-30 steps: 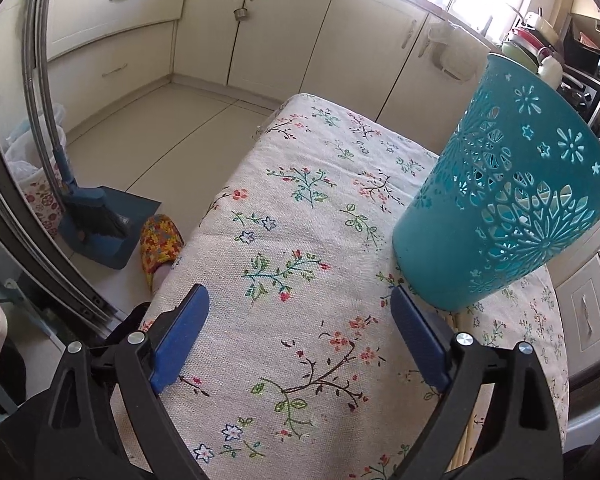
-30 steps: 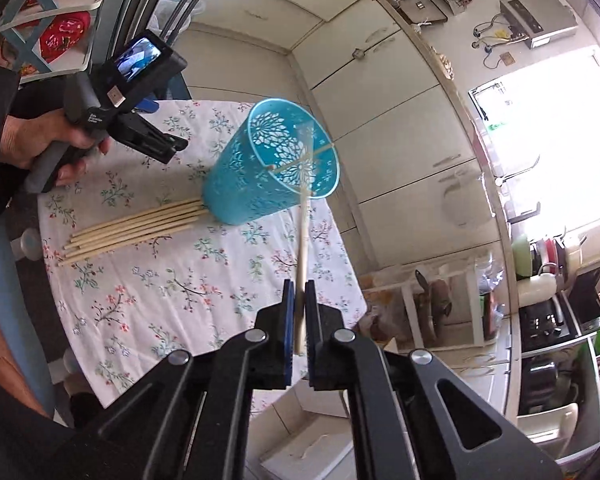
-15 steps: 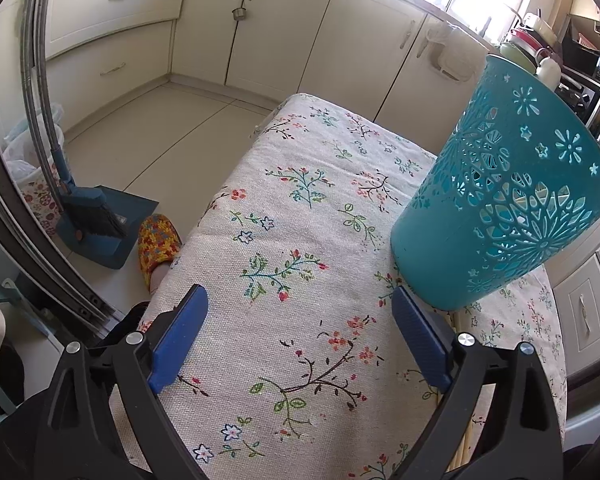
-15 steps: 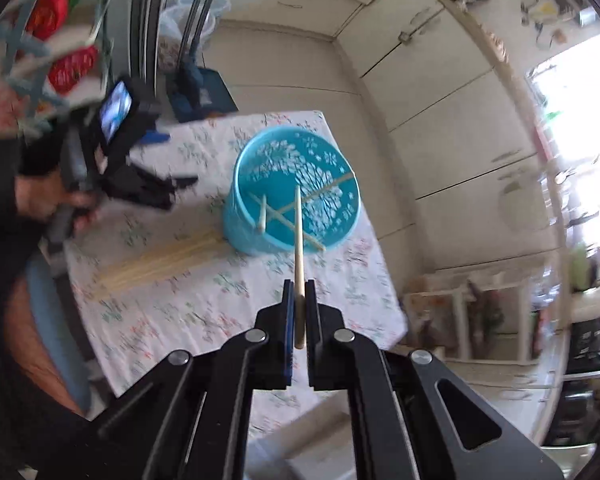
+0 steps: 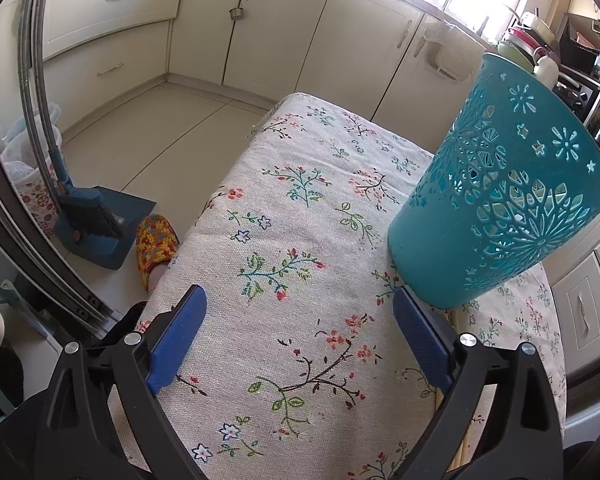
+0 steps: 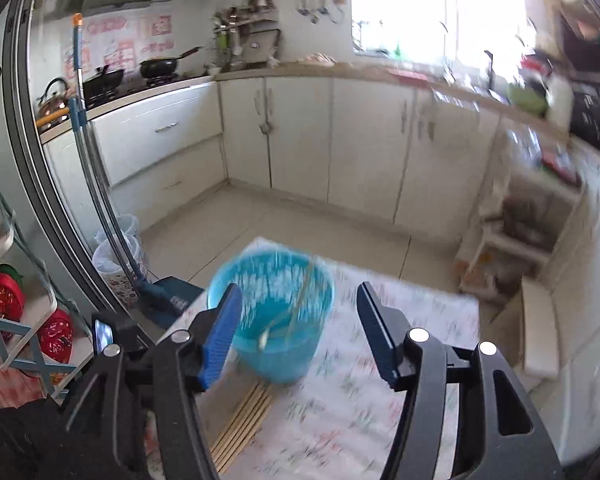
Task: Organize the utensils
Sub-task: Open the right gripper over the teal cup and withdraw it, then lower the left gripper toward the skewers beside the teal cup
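A teal perforated cup [image 5: 496, 200] stands on the floral tablecloth [image 5: 292, 240]. In the right wrist view the cup [image 6: 276, 344] is blurred, with chopsticks [image 6: 300, 300] leaning inside it. Several more wooden chopsticks [image 6: 242, 424] lie side by side on the cloth in front of the cup. My right gripper [image 6: 300, 332] is open and empty, above and in front of the cup. My left gripper [image 5: 296, 340] is open and empty, low over the cloth, its right finger [image 5: 418, 340] close to the cup's base.
A dustpan and brush [image 5: 96, 228] and a colourful slipper [image 5: 156, 244] are on the floor left of the table. Cream cabinets [image 6: 340, 148] run along the back wall. A rack with red items [image 6: 8, 304] stands at left. The left hand-held gripper [image 6: 112, 340] shows beside the table.
My right gripper opened and let go of the chopstick, which is now in the cup. The right view swung from looking down to looking forward. The left gripper barely moved.
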